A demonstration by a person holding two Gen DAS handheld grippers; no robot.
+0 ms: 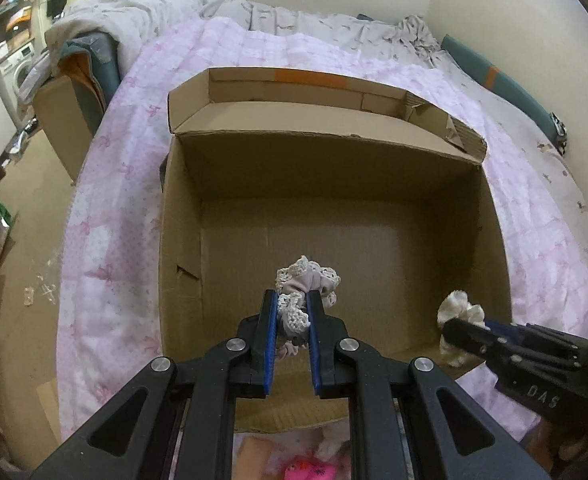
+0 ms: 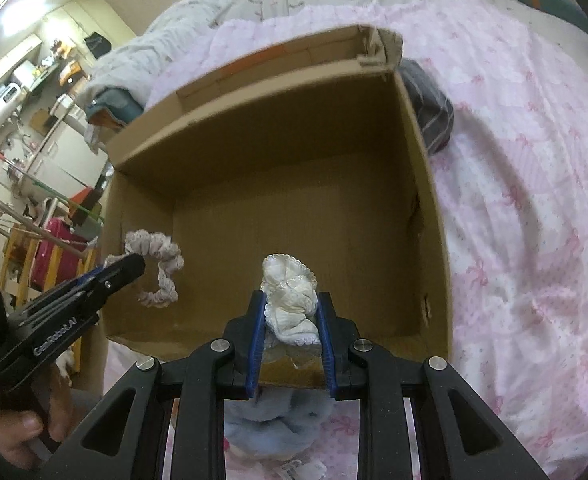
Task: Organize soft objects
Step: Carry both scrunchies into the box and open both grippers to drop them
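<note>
An open cardboard box (image 1: 374,184) (image 2: 426,184) sits on a pink quilted bed, and nothing lies on its floor. My left gripper (image 1: 292,298) is shut on a lilac lace-trimmed scrunchie (image 1: 310,280) and holds it over the box's near edge; the scrunchie also shows in the right wrist view (image 2: 160,272). My right gripper (image 2: 291,298) is shut on a white lace-trimmed scrunchie (image 2: 292,292) above the box's near wall; it also shows in the left wrist view (image 1: 460,312), at the box's right side.
The pink quilt (image 1: 106,240) surrounds the box. A dark grey cloth (image 2: 430,108) lies against the box's right side. A light blue fluffy item (image 2: 274,420) and a pink soft item (image 1: 306,470) lie on the bed below the grippers. Crumpled bedding (image 1: 134,12) is behind.
</note>
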